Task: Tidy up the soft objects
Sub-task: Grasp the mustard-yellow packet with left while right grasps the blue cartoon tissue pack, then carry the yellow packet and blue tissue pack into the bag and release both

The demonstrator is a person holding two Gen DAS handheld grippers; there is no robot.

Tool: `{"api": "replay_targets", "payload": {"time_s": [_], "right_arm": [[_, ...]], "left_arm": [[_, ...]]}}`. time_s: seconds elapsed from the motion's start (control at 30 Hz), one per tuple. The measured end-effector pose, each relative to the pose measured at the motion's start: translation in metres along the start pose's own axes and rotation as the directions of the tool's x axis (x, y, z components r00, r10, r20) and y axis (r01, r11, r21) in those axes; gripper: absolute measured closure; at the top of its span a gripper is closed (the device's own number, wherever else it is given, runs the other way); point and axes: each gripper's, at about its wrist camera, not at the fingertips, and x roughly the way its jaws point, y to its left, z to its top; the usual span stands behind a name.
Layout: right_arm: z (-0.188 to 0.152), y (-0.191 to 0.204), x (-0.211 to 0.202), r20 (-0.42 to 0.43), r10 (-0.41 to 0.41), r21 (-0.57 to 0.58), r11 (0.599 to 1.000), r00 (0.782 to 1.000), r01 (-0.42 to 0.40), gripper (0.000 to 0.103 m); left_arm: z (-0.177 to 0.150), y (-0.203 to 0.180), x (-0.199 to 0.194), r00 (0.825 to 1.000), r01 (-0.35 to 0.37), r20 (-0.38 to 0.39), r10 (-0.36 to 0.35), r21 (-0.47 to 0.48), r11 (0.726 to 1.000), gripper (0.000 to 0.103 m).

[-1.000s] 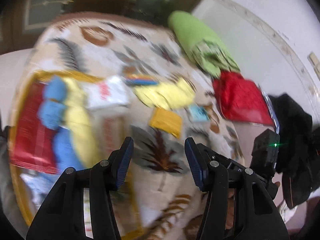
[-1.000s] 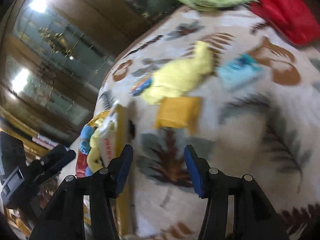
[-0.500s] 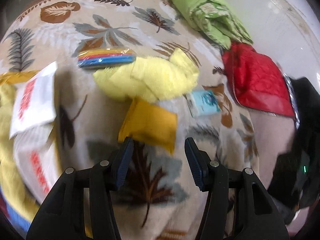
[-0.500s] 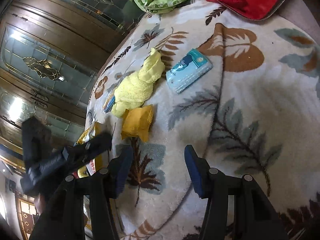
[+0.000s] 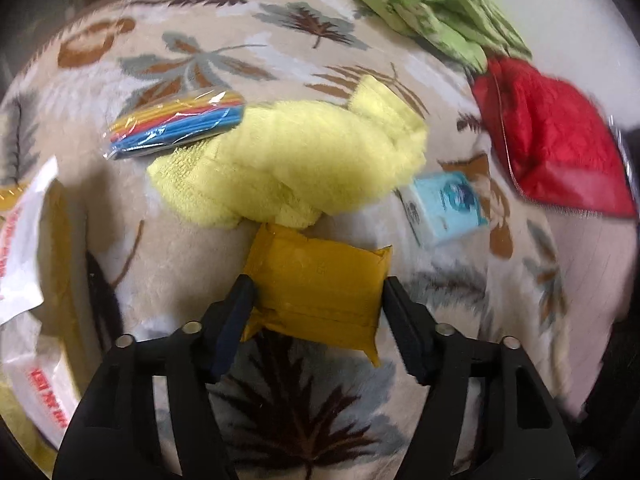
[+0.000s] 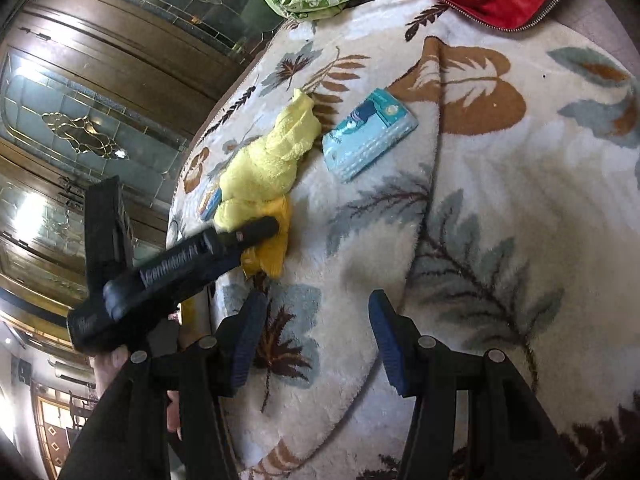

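A mustard-yellow soft packet [image 5: 320, 284] lies on the leaf-patterned blanket [image 5: 192, 240]. My left gripper [image 5: 316, 300] is open, with one finger on each side of the packet. Behind it lie a fluffy yellow towel [image 5: 296, 160], a light blue tissue pack [image 5: 444, 204] and a pack of coloured cloths [image 5: 176, 124]. In the right wrist view my right gripper [image 6: 316, 336] is open and empty above the blanket [image 6: 500, 200]. It sees the left gripper [image 6: 180, 268] at the packet [image 6: 274, 248], the towel [image 6: 268, 164] and the tissue pack [image 6: 368, 132].
A green folded quilt [image 5: 432, 8] and a red padded bag [image 5: 552, 140] lie at the far right. A white plastic bag [image 5: 24, 240] with red print sits at the left edge. A dark wood and glass cabinet [image 6: 80, 100] stands beyond the bed.
My left gripper swung away from the filled tray at the left and moved up to the mustard packet, which now sits between its fingers. My right gripper pulled back and turned slightly.
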Motion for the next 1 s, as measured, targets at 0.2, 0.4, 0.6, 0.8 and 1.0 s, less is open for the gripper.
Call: {"api": "replay_targets", "payload": {"time_s": [0.2, 0.4, 0.6, 0.8, 1.0], "right_arm": [[0.029, 0.006, -0.008, 0.060, -0.048, -0.029, 0.998, 0.997, 0.050, 0.049], [0.077, 0.021, 0.010, 0.100, -0.195, -0.194, 0.958, 0.976, 0.211, 0.049], [0.115, 0.001, 0.050, 0.058, -0.299, -0.185, 0.934, 0.952, 0.305, 0.048], [0.098, 0.014, 0.077, -0.009, -0.299, -0.273, 0.919, 0.954, 0.285, 0.044], [0.078, 0.032, 0.079, 0.071, -0.391, -0.321, 0.862, 0.917, 0.392, 0.079]], "left_arm": [[-0.024, 0.018, -0.028, 0.998, 0.051, 0.038, -0.050, -0.031, 0.998, 0.053], [-0.047, 0.044, -0.055, 0.980, 0.192, 0.075, -0.184, -0.123, 0.974, 0.055], [-0.071, 0.052, -0.085, 0.953, 0.288, 0.140, -0.270, -0.135, 0.948, 0.056], [-0.081, 0.062, -0.098, 0.930, 0.352, 0.175, -0.324, -0.164, 0.921, 0.056], [-0.089, 0.065, -0.109, 0.922, 0.370, 0.186, -0.341, -0.158, 0.915, 0.056]]}}
